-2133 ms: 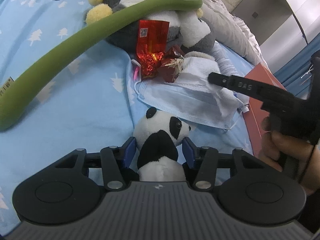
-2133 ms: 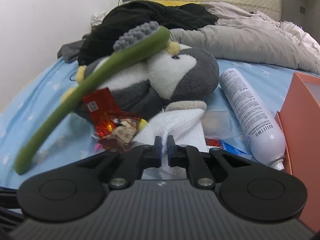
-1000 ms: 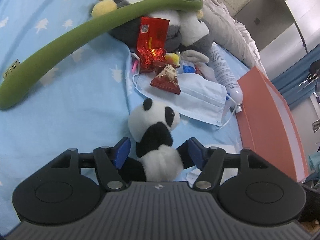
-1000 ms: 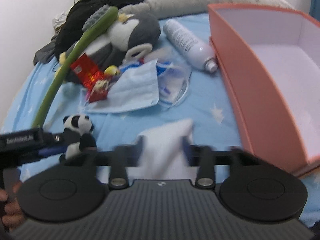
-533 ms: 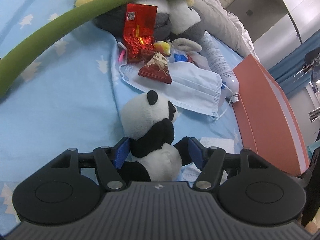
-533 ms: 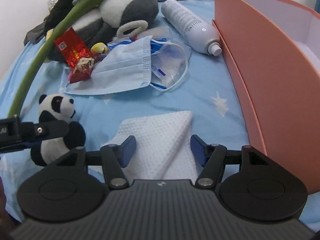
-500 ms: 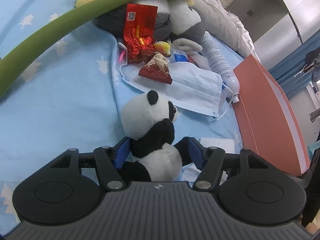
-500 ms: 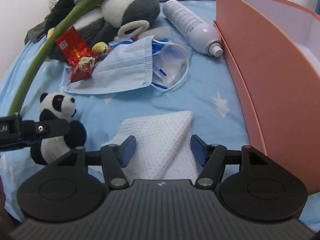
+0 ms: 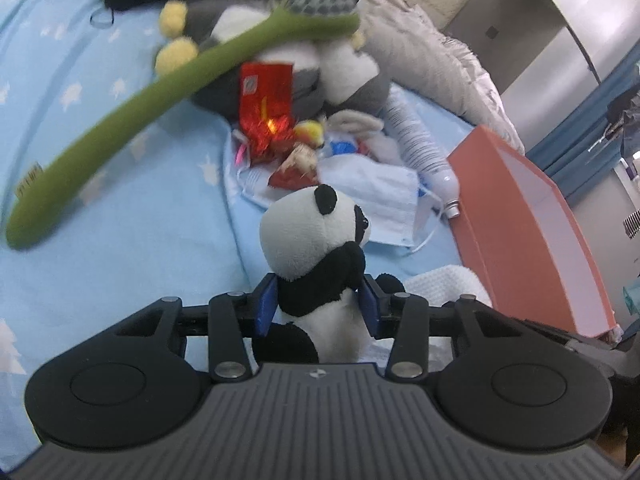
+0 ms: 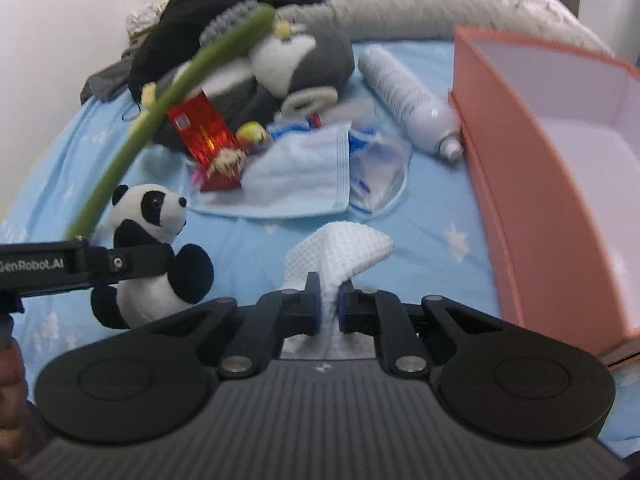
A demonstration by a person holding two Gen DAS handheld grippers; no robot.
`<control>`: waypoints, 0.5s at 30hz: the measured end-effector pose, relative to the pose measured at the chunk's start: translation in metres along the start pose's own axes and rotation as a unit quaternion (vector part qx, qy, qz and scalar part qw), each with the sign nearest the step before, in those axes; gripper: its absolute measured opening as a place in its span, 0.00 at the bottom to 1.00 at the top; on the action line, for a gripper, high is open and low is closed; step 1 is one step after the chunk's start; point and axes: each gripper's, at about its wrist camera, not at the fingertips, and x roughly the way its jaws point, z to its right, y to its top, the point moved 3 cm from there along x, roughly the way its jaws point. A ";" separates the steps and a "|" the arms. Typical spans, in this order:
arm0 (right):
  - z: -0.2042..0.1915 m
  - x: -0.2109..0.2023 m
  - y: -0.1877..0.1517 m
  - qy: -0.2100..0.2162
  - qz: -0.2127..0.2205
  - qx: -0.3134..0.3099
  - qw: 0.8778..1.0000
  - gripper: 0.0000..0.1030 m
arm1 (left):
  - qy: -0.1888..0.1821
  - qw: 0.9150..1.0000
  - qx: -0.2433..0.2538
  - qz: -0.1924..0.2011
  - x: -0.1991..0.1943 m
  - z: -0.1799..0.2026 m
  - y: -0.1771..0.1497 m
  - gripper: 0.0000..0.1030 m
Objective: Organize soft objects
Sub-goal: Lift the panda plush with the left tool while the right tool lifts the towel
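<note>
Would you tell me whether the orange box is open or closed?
Open: the orange box has no lid on it, and its pale interior shows, with nothing visible inside.

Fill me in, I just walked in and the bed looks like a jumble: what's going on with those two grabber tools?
A person is tidying soft things off the bed with a gripper in each hand. The left gripper is closing on a small panda plush, its pads against the body. The right gripper is closing on a white waffle cloth, bunched between its pads. An open orange box stands just to the right, empty as far as visible.
</note>
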 end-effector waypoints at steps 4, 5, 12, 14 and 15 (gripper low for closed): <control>-0.002 -0.026 0.005 -0.004 0.022 0.008 1.000 0.12 | -0.001 1.000 0.015 0.008 -0.024 0.007 0.000 0.48; -0.002 -0.031 0.005 -0.002 0.026 0.012 1.000 0.12 | -0.001 1.000 0.019 0.009 -0.029 0.007 -0.001 0.48; -0.006 -0.056 -0.002 0.001 0.034 0.023 0.999 0.12 | 0.009 0.999 0.035 0.007 -0.053 0.007 -0.006 0.48; -0.006 -0.062 0.000 -0.002 0.044 0.023 0.999 0.12 | -0.001 0.999 0.034 0.005 -0.056 0.009 -0.008 0.48; -0.006 -0.065 0.001 -0.002 0.050 0.024 0.998 0.12 | -0.002 0.999 0.037 0.006 -0.057 0.012 -0.008 0.48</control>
